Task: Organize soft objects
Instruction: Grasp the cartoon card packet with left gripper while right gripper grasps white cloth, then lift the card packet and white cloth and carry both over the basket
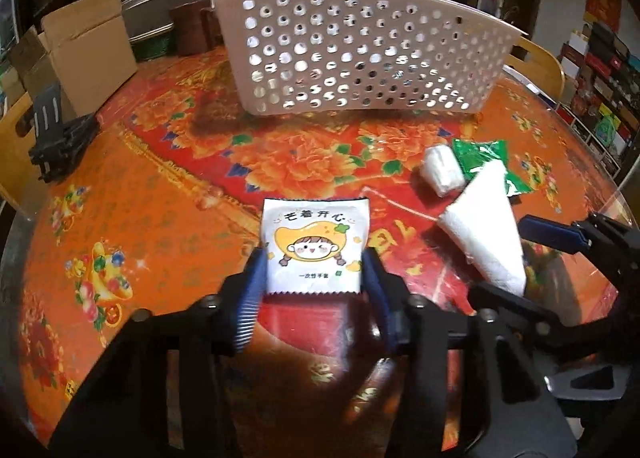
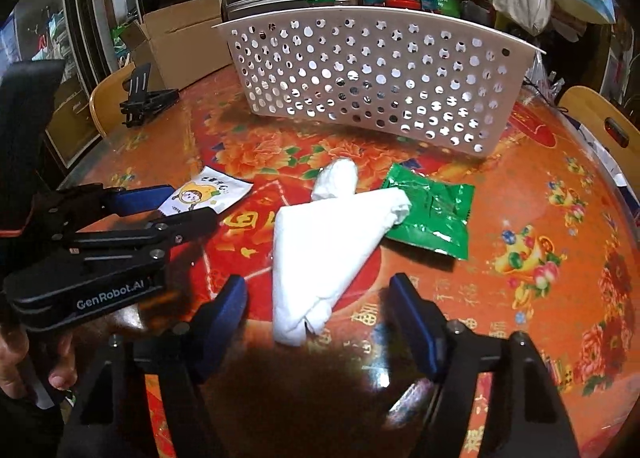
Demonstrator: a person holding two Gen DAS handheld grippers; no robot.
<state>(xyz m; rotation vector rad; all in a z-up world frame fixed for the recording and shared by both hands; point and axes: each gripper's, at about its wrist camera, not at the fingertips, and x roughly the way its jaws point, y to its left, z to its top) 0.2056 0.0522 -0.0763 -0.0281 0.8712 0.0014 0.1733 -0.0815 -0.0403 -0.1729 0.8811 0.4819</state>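
Since the white basket (image 1: 360, 54) stands at the top centre of both views with its holed wall facing the cameras, the soft things lie in front of it on the red flowered tablecloth (image 1: 160, 186), within reach of both tools. At the lower centre of the left wrist view, the left gripper (image 1: 316, 278) has its blue pads against the two side edges of the cartoon sachet (image 1: 314, 246), pinching it across its width, probably to lift it toward the basket. The right gripper (image 2: 320, 314) stands spread at the bottom of its own view, with the near end of the folded white cloth (image 2: 320, 242) between its pads and untouched (a grip looks likely next).

Behind the cloth lie a small white roll (image 2: 338, 178) and a green packet (image 2: 434, 214), the packet partly covered by the cloth's corner. Whether the basket holds anything I cannot tell; its wall hides the inside. A person's fingers (image 2: 60, 374) show only at the lower left edge of the right wrist view, cut off.
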